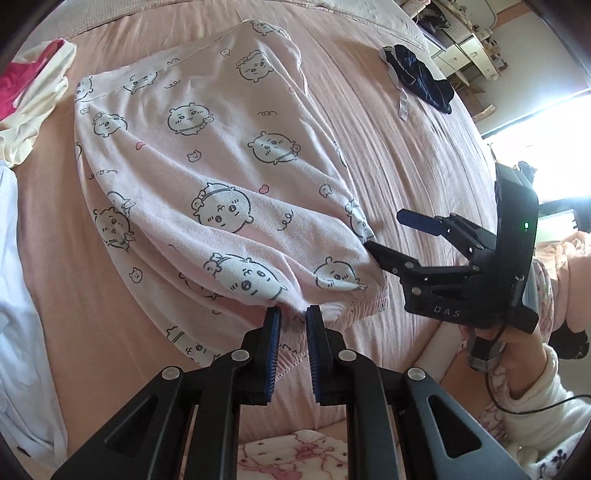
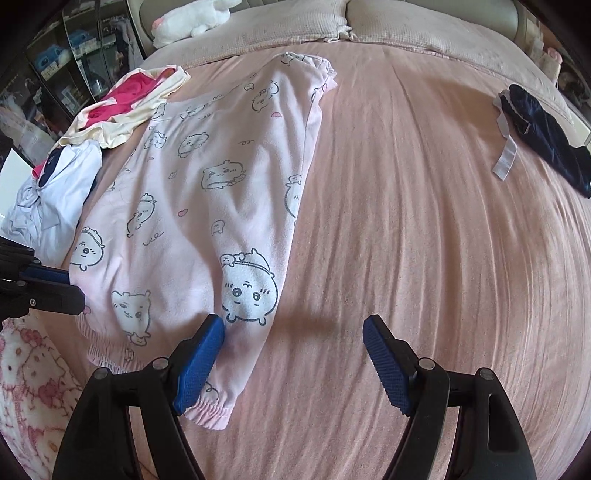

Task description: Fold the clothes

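Pink pyjama trousers [image 1: 207,177] with cartoon faces lie on the pink bed sheet; they also show in the right wrist view [image 2: 207,206]. My left gripper [image 1: 293,314] is narrowly parted at the near elastic cuff, with fabric between the pads; it shows at the left edge of the right wrist view [image 2: 55,288]. My right gripper [image 2: 293,328] is open, its left pad over the trousers' near edge and its right pad over bare sheet. It shows in the left wrist view [image 1: 384,230], open beside the trousers' right edge.
A cream and red garment [image 2: 125,103] and a white shirt [image 2: 55,192] lie left of the trousers. A dark navy garment [image 2: 546,140] lies far right. Pillows [image 2: 406,29] and a white plush toy [image 2: 192,18] sit at the bed head. Bare pink sheet [image 2: 424,240] stretches to the right.
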Motion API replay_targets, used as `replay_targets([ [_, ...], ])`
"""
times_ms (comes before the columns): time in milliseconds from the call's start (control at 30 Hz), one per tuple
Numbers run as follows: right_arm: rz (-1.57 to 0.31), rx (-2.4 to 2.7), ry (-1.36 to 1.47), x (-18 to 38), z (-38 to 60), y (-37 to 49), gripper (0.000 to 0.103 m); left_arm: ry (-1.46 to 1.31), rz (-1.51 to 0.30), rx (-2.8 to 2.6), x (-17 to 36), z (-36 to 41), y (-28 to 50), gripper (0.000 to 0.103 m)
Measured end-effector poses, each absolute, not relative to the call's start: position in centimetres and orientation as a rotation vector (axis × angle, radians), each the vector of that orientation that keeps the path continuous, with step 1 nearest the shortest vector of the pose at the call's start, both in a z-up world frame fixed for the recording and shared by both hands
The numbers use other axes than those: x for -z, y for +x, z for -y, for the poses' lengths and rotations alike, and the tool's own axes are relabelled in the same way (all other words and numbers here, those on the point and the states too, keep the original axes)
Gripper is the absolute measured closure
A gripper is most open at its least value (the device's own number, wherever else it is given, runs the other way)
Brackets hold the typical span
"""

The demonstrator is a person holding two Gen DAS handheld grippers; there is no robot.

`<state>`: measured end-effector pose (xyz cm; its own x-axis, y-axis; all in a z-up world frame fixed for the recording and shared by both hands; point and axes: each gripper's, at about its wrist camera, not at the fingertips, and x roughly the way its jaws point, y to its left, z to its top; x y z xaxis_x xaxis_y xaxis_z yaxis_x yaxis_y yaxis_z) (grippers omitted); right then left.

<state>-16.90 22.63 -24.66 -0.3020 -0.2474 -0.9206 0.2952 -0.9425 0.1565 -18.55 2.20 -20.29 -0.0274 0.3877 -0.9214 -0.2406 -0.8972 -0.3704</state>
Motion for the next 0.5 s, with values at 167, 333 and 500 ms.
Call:
replay_targets([
  [167, 0.050, 2.296, 1.601, 23.9, -23.3, -17.3, 0.026, -1.882, 0.107, -1.995, 20.3, -2.4, -18.3, 0.090],
  [333, 0.075, 2.296, 1.532, 22.6, -22.8, -17.0, 0.025, -1.986, 0.250, -1.961, 22.8, -1.6, -19.2, 0.082],
  [500, 0.090, 2.251, 1.602, 23.9, -23.0, -17.0, 0.025, -1.957, 0.210, -1.968, 23.2, -2.7, -19.5, 0.041],
])
